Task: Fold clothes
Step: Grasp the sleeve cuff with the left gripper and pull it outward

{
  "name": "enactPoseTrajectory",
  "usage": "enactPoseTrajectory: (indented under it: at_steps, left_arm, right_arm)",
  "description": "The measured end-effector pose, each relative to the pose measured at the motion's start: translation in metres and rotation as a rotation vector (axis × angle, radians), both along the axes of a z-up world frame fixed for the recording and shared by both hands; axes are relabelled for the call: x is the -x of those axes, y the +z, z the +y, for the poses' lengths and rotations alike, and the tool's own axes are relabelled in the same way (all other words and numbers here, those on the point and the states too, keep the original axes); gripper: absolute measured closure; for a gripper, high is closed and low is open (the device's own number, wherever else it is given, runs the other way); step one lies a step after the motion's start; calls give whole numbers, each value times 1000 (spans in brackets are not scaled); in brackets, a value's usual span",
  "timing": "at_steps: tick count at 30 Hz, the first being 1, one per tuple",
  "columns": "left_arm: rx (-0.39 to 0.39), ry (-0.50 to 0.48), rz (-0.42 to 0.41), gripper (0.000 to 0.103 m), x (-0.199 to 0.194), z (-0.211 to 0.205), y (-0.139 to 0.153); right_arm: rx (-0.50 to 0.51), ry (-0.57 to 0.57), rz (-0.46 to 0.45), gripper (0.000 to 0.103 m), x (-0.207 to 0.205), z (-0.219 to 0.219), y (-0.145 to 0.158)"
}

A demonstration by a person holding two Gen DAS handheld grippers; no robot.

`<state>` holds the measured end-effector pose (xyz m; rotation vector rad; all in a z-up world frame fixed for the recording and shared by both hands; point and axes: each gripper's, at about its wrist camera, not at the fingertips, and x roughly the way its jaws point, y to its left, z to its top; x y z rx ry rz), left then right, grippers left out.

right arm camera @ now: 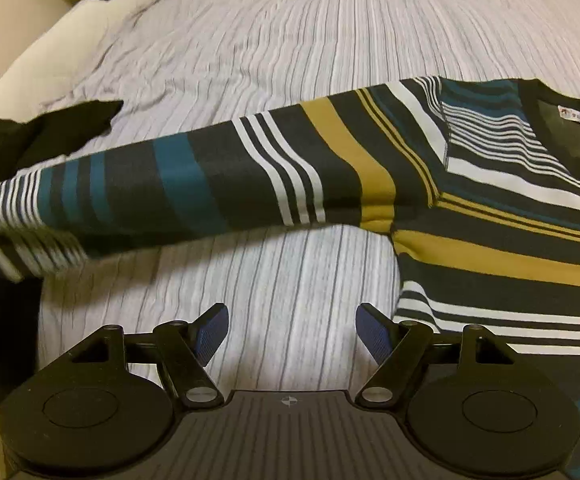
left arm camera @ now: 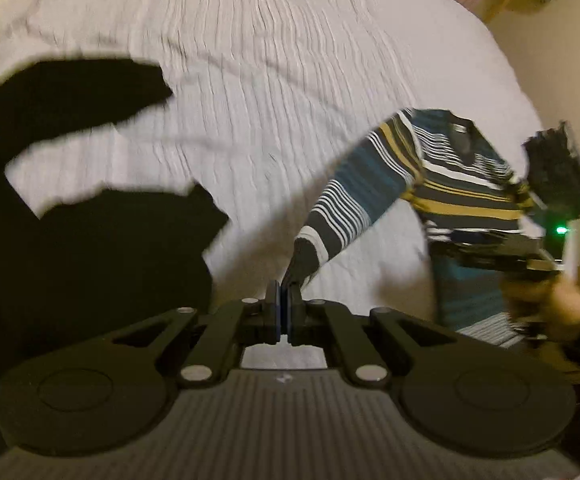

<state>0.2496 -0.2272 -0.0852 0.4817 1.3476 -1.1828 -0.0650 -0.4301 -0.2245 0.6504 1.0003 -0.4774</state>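
A striped sweater (right arm camera: 490,216) in dark grey, teal, mustard and white lies on the striped bedsheet (right arm camera: 290,40), collar at the right. Its long sleeve (right arm camera: 209,176) stretches out to the left, lifted off the sheet. My left gripper (left arm camera: 283,296) is shut on the sleeve cuff (left arm camera: 306,252), holding it up. The right gripper (right arm camera: 292,330) hovers open over bare sheet just below the sleeve, its blue pads (right arm camera: 372,334) apart with nothing between them. In the left wrist view the other gripper (left arm camera: 530,248) shows at the right, held by a hand (left arm camera: 558,308).
A black garment (left arm camera: 69,240) lies spread at the left of the bed, also seen as a dark heap (right arm camera: 41,132). Pillows (right arm camera: 89,20) sit at the bed's far left corner. A cream wall (left arm camera: 562,60) bounds the bed's right side.
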Motion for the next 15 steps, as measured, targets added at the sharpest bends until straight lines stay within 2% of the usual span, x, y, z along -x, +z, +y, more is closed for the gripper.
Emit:
enactPoseTrajectory:
  at_steps: [1,3,6,11,15]
  left_arm:
    - [-9,5,16,102,-1,2,-6]
    - [-38,13,-10,102,-5,1,-26]
    - [-62,16,-102,102,-14,-7,-57]
    - [-88,-70,-252,101,-12,-25,-89]
    - [-108,-139,-372,101,-11,-39,-114]
  right_arm:
    - [-5,-4,-2,29,-1,1,-2]
    - [-16,-11,-5,29,-4,2,-6]
    - [-20,10,4,29,-13,8,-15]
    - [8,107,-1,29,-35,22,-31]
    - [44,108,-4,29,-47,17,-45]
